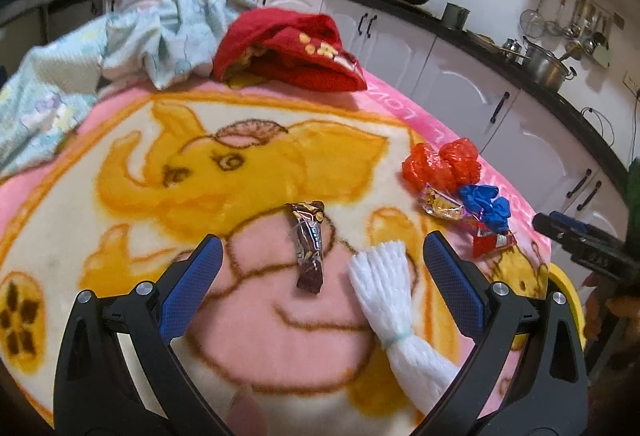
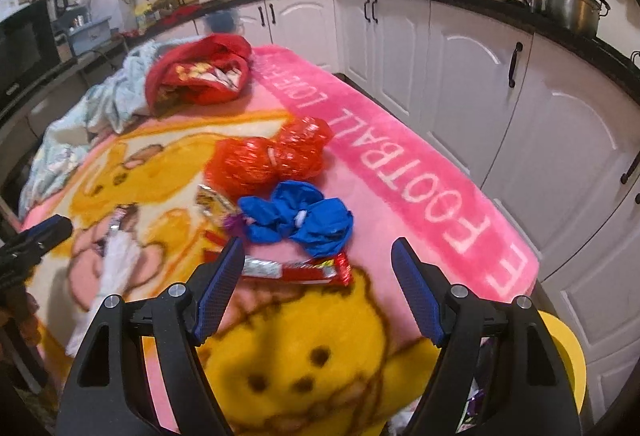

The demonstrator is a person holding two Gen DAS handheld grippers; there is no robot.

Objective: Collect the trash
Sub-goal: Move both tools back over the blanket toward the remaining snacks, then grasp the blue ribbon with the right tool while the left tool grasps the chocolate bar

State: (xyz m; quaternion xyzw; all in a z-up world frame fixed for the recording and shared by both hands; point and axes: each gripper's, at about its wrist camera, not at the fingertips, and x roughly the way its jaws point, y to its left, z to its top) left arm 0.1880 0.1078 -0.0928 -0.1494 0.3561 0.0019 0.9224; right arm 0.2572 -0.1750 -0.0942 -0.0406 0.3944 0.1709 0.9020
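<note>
Left hand-held gripper [image 1: 322, 260] wide open, empty, above brown candy wrapper [image 1: 308, 246] lying flat on the blanket-covered bench [image 1: 120, 172]; white yarn bundle [image 1: 390, 300] just beside it. Right hand-held gripper [image 2: 318, 264] also spread wide, nothing held, red wrapper [image 2: 304, 270] lying between its fingers. Approach step, by my reading; next: lower onto each wrapper, close. Wrappers crinkled, thin, likely slippery. Yellow bin [image 2: 564, 352] at the bench's near corner
</note>
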